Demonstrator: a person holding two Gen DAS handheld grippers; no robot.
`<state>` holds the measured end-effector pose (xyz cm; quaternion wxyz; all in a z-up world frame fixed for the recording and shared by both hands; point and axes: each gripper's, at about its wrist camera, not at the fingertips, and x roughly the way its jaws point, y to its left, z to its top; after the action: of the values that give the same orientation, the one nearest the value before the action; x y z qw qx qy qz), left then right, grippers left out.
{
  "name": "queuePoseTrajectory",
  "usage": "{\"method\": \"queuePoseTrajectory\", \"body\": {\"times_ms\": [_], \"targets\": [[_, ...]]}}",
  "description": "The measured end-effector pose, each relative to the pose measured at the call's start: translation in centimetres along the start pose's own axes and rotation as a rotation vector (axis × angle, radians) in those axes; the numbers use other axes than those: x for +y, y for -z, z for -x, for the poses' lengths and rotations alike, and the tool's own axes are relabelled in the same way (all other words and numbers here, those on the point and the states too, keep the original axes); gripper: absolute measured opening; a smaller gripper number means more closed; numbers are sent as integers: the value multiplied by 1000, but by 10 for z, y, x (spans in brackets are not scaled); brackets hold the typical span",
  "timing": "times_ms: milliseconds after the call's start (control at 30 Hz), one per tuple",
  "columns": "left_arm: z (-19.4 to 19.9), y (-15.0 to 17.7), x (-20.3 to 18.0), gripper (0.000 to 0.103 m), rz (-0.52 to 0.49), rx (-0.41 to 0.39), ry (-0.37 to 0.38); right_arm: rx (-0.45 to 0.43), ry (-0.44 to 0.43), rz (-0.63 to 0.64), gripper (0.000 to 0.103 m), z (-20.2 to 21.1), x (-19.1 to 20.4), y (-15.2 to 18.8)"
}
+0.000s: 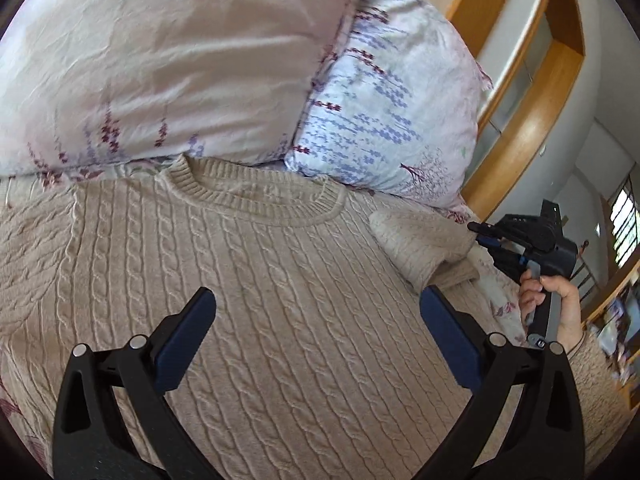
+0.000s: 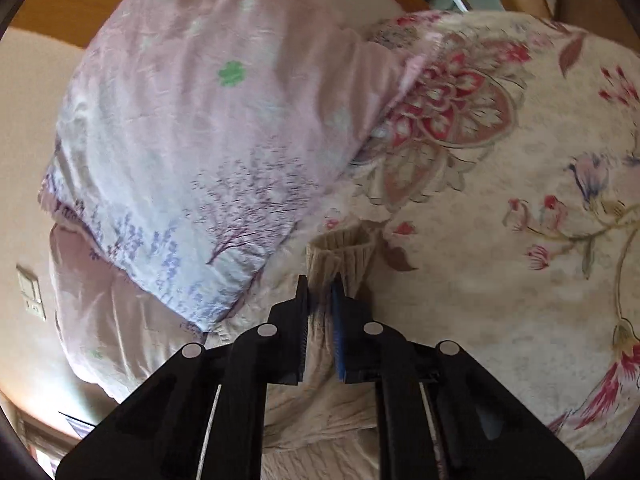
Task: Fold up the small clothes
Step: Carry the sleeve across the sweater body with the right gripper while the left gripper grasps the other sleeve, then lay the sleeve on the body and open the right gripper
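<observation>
A: Why is your sweater spread flat on the bed, collar by the pillows at the head edge?

B: To fold it squarely. Your right gripper has its jaws clamped on the sleeve; your left gripper hovers, jaws apart.
</observation>
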<state>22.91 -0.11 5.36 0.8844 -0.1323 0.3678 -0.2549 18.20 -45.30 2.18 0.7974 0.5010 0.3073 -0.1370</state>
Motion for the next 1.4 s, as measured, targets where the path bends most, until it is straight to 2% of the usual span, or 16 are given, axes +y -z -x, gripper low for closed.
{"method": "queuePoseTrajectory", "body": {"times_ms": [100, 200, 300, 433, 500, 533, 567, 633, 733, 833, 1000, 1100, 1233, 1300, 1367, 1400], "targets": [[7, -4, 30, 97, 145, -5, 72, 27, -112, 118, 11, 0, 47, 20], [10, -3, 48, 93, 258, -15, 143, 117, -244, 220, 11, -12, 97, 56], [9, 1, 52, 93, 301, -9, 185, 270, -341, 297, 11, -41, 139, 103], [12, 7, 47, 93, 308, -16, 201, 429, -372, 295, 12, -82, 166, 152], [16, 11, 48, 93, 325, -26, 187, 513, -409, 255, 29, -99, 173, 164], [17, 14, 50, 93, 335, -28, 179, 557, -422, 236, 60, -104, 174, 169], [19, 15, 52, 93, 343, -28, 173, 584, -428, 216, 82, -105, 173, 172], [21, 17, 55, 93, 353, -17, 162, 574, -456, 209, 85, -95, 168, 171], [18, 17, 57, 93, 369, -2, 140, 505, -433, 193, 83, -63, 143, 158], [11, 14, 60, 91, 418, 16, 116, 389, -294, 172, 60, -20, 101, 140], [-7, 6, 65, 61, 511, 58, 125, 266, -96, -10, 47, 12, 22, 125], [-25, 5, 69, 41, 575, 116, 111, 253, -77, -104, 44, 8, -5, 117], [-37, 7, 80, 22, 653, 118, 66, 191, -81, -127, 37, 9, -14, 110], [-37, 4, 87, 18, 680, 90, 59, 154, -67, -124, 29, 8, -13, 105], [-37, -2, 93, 9, 675, 66, 35, 127, -53, -113, 10, 6, -12, 102], [-38, -6, 96, 8, 663, 58, 31, 119, -58, -106, 10, 6, -11, 101]]}}
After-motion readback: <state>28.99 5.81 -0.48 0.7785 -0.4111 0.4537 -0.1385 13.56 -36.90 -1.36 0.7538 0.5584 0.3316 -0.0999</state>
